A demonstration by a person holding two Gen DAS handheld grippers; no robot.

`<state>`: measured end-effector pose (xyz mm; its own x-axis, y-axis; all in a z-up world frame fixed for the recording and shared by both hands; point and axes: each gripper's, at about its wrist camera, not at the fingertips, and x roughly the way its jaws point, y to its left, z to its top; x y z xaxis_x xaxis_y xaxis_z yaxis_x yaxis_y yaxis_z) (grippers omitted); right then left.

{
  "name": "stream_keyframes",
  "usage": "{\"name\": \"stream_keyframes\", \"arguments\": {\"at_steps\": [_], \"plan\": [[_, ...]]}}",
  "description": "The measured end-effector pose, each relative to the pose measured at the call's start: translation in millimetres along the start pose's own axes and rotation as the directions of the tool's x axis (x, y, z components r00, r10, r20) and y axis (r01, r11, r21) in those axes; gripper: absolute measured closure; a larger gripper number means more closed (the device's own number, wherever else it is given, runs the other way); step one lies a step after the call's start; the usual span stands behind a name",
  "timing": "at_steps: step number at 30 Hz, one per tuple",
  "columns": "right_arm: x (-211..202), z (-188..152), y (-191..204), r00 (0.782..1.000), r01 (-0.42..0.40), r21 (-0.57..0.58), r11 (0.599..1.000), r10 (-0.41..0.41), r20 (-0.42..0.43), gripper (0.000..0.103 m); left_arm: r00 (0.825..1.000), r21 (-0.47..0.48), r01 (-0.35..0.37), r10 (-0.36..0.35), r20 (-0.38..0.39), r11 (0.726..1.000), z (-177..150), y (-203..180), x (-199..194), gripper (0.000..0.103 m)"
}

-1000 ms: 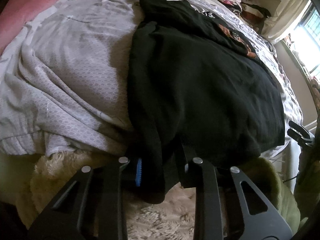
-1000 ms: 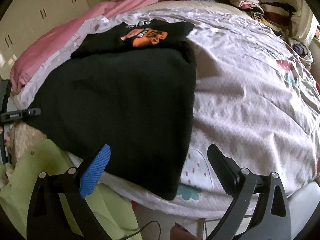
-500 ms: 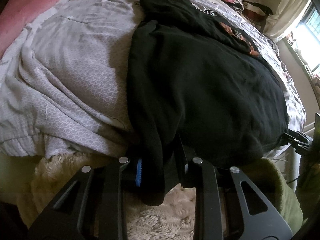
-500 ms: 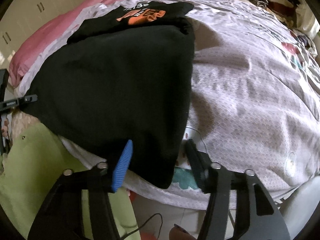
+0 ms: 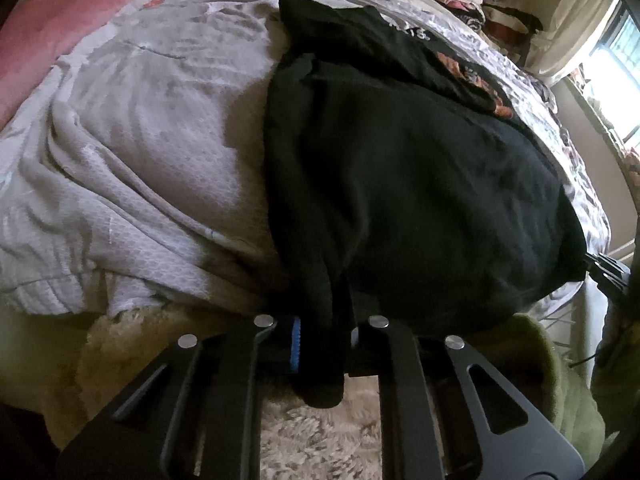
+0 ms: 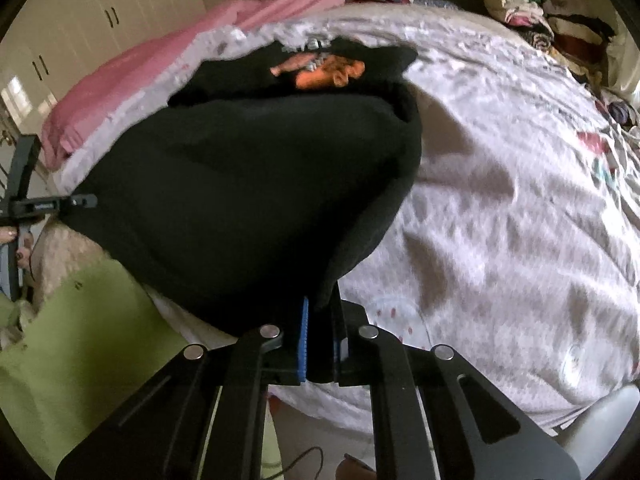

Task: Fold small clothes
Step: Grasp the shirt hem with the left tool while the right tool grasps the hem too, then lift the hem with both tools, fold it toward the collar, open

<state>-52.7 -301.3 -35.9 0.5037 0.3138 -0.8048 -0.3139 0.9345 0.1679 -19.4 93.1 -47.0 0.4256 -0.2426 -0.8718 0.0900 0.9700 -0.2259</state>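
A black T-shirt [image 5: 420,184] lies spread over the near side of a bed covered by a pale patterned quilt [image 5: 132,168], its bottom edge hanging over the mattress edge toward both cameras. The left tongs [image 5: 322,344] are pressed together on the shirt's near left corner, a bunched strip of black cloth hanging down between the blue-padded finger and its dark partner. The right tongs [image 6: 320,344] are likewise pinching the shirt's near right corner, which rises in a peak from the quilt [image 6: 500,208] into the narrow gap between their blue pads. An orange print [image 6: 320,72] shows on the far part of the T-shirt [image 6: 248,200], where the cloth is doubled over itself. In the right wrist view the left tongs' black frame appears at the shirt's opposite corner, at the far left of the frame; in the left wrist view the right tongs show at the far right edge. A pink blanket [image 6: 160,68] runs along the far left of the bed beside cream wardrobe doors [image 6: 100,20]. Stacks of folded clothes [image 6: 532,16] sit at the head of the bed. Below the mattress edge are a shaggy cream rug [image 5: 332,432] and green fabric [image 6: 88,344].
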Motion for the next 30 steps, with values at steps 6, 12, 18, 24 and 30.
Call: {"name": "stream_keyframes", "arguments": {"at_steps": [6,12,18,24,30], "plan": [[-21.6,19.2,1.7,0.992,-0.025,0.018,1.000,0.023,0.123,0.096,0.997,-0.010,0.055,-0.054,0.052,0.998,8.5,-1.6,-20.7,0.099],[-35.9,36.8,2.1,0.977,-0.025,0.028,0.999,0.018,0.212,0.096,0.991,-0.002,0.074,-0.074,0.110,0.997,24.5,-6.4,-38.4,0.099],[-45.8,49.2,-2.9,0.967,-0.016,0.046,0.999,0.004,0.255,0.096,0.982,-0.021,0.094,-0.089,0.166,0.995,43.6,-4.2,-52.4,0.099],[-60.0,65.1,-12.7,0.947,-0.001,0.079,0.997,-0.024,0.319,0.096,0.969,-0.052,0.111,-0.096,0.229,0.992,64.0,-0.3,-66.1,0.100],[-71.8,82.3,-20.6,0.926,0.011,0.098,0.995,-0.047,0.374,0.096,0.954,-0.064,0.118,-0.095,0.283,0.991,82.5,-2.0,-75.2,0.100]]}}
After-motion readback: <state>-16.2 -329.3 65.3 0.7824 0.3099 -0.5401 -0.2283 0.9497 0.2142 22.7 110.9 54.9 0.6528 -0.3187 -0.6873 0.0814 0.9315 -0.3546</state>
